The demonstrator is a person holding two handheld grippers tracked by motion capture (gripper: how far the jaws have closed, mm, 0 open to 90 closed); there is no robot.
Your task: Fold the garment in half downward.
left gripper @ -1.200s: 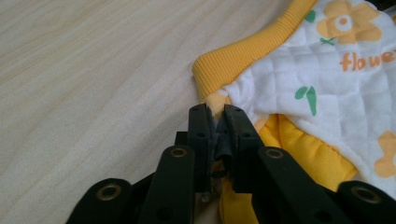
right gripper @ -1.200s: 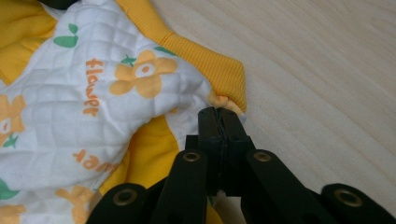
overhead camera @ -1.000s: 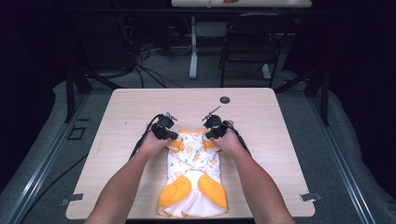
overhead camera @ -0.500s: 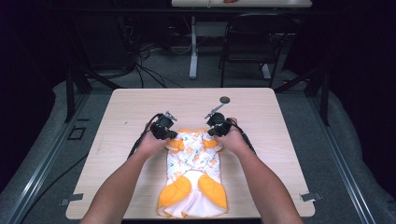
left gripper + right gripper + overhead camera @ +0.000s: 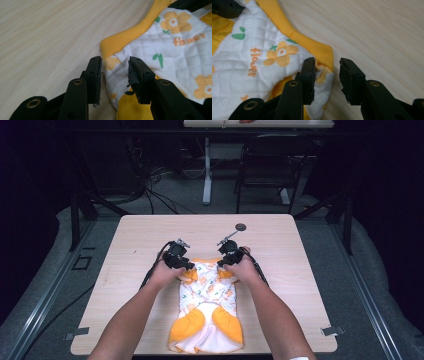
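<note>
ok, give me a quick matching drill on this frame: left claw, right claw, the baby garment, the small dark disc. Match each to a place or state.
Things:
1. left claw
2. right claw
3. baby garment
4. small dark disc

Places or states:
A. lies alone on bare table, beyond the hands
B. open, at the garment's corner on the person's left
C. flat on the table, white with orange flowers and yellow ribbed trim
D. open, at the garment's corner on the person's right

Pairs: 1-B, 2-D, 3-C, 4-A
</note>
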